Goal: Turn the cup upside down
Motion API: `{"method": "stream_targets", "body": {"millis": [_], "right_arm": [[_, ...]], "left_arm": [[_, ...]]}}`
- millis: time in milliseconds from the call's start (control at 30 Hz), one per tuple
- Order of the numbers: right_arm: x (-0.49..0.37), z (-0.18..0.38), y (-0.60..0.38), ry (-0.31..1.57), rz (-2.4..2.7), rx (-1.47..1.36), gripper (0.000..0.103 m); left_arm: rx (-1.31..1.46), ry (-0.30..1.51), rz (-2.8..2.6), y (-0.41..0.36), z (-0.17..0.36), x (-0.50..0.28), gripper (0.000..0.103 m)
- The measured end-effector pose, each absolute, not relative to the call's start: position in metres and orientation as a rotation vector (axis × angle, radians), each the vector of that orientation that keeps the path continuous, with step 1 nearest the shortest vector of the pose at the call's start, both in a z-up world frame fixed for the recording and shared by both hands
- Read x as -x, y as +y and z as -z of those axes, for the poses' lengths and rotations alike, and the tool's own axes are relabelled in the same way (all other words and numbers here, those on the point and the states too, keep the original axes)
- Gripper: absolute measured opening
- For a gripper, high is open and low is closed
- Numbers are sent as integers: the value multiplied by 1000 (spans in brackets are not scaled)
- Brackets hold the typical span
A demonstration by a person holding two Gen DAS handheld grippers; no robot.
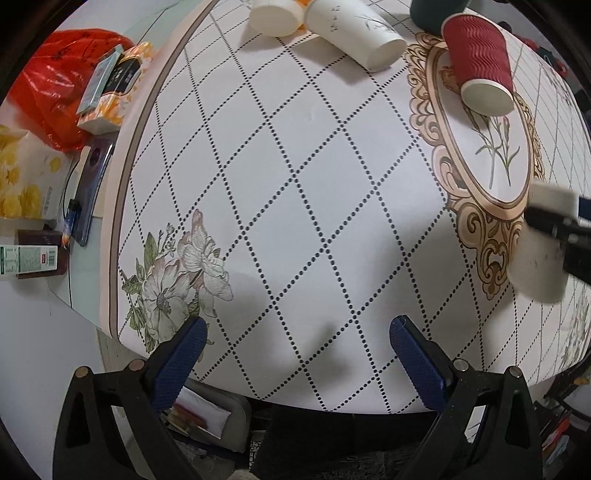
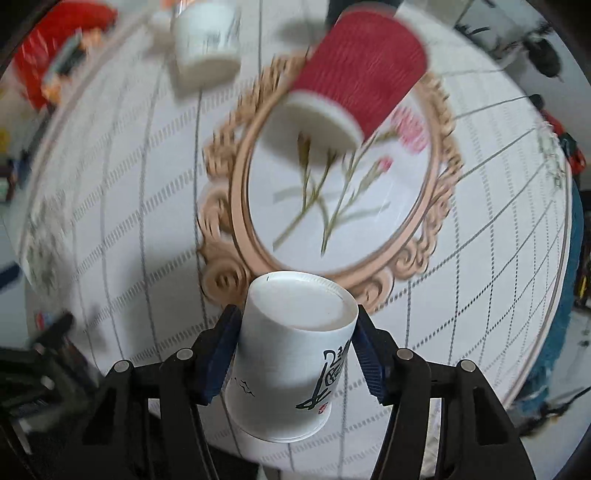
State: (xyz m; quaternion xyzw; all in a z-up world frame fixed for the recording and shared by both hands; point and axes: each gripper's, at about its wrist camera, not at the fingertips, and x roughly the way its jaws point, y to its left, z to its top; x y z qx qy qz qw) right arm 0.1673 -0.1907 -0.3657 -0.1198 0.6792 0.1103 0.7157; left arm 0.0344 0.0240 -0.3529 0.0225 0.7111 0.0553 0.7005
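Observation:
My right gripper (image 2: 297, 339) is shut on a white paper cup with black ink drawing (image 2: 291, 354). The cup's flat base points away from me and its rim is near the camera, above the table. In the left wrist view the same cup (image 1: 539, 266) shows blurred at the far right, held by the right gripper (image 1: 554, 225). My left gripper (image 1: 297, 343) is open and empty above the table's near edge.
A red ribbed cup (image 2: 354, 74) (image 1: 480, 62) stands upside down on the ornate oval print of the tablecloth (image 1: 295, 184). White paper cups (image 1: 354, 33) (image 2: 207, 40) stand further back. A red bag (image 1: 55, 85), boxes and a phone (image 1: 92, 184) lie left of the table.

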Motion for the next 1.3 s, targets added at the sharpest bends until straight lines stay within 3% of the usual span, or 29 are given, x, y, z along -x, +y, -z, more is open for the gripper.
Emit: {"method": "stream_targets", "body": {"millis": [367, 867, 933, 1000, 1300], "right_arm": [[-106, 336, -174, 881, -125, 202, 63], [-60, 360, -169, 968, -140, 185, 63], [-61, 360, -171, 1009, -142, 153, 73], [-61, 355, -176, 1042, -130, 118, 94], [-13, 299, -209, 1131, 114, -5, 95]], "left_arm": [[-92, 1588, -87, 9, 358, -38, 101], [-96, 1551, -57, 2, 349, -35, 101], [-91, 1537, -50, 2, 345, -35, 101], [-93, 1515, -39, 0, 337, -34, 101], [-100, 1416, 61, -21, 293, -20, 102]]}}
